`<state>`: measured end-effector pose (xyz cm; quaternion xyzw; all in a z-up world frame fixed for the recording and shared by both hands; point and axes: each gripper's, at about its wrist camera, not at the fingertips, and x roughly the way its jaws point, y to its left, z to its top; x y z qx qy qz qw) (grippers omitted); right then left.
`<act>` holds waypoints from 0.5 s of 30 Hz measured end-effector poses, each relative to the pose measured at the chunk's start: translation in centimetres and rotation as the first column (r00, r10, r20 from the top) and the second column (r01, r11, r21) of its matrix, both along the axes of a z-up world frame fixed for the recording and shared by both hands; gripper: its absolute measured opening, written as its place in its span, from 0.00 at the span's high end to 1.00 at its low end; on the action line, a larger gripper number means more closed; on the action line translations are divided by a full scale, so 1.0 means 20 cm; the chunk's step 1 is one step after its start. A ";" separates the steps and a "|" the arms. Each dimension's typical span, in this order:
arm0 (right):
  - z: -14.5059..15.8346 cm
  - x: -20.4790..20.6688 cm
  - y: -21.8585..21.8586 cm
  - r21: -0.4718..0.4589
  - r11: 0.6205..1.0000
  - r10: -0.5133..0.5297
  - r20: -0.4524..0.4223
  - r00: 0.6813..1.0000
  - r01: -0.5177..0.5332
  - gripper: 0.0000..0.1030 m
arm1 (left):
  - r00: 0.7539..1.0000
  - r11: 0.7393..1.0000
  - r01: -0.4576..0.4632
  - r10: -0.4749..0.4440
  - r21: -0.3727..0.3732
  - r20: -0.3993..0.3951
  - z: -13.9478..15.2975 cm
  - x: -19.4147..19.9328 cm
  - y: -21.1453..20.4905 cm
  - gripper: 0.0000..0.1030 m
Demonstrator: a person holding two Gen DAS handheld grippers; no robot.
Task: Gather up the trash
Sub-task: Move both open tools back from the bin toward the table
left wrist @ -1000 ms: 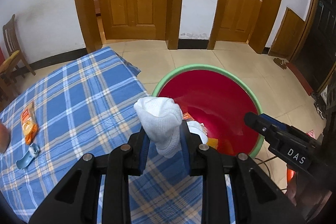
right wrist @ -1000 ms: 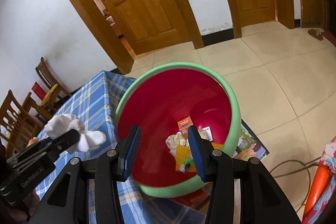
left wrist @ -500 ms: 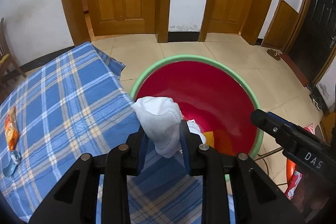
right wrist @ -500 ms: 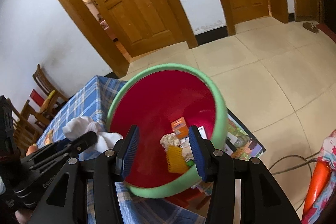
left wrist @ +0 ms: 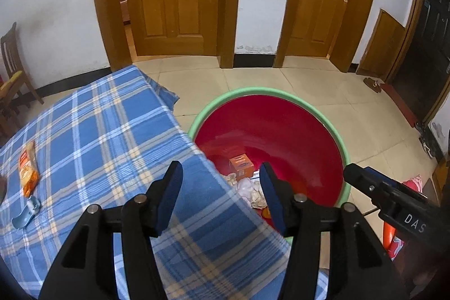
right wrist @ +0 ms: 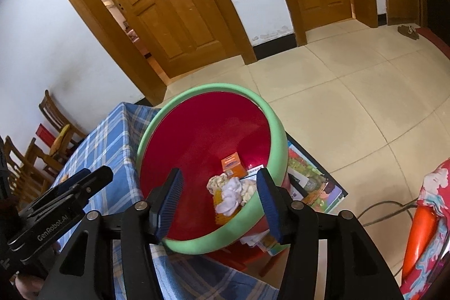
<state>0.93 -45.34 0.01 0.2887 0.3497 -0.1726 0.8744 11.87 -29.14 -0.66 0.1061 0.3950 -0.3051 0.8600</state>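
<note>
- An orange wrapper is lying on the blue plaid tablecloth at far left, waiting to be collected.
- The left gripper is now gaping empty; half a second ago it was clamping the white wad.
- That wad is sitting inside the red basin.
- The right gripper is hovering spread, carrying nothing.

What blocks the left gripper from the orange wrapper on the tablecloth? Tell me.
Nothing visible does. The left gripper is open and empty, and only bare blue plaid tablecloth lies between it and the orange wrapper. A small blue object sits beside the wrapper, not across the path.
</note>
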 end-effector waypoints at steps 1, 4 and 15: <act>0.00 0.00 0.01 0.001 1.000 0.004 0.003 1.000 -0.004 0.42 | 1.000 1.000 -0.005 0.005 0.001 0.001 0.00 0.00 0.01 0.45; 0.02 0.01 0.04 -0.001 1.000 0.018 0.007 1.000 -0.018 0.41 | 1.000 1.000 -0.023 0.023 0.000 0.011 0.02 -0.01 0.06 0.45; 0.09 0.02 0.18 -0.027 0.997 0.071 0.027 0.997 -0.071 0.37 | 0.994 0.993 -0.111 0.112 -0.028 0.016 0.08 0.01 0.28 0.45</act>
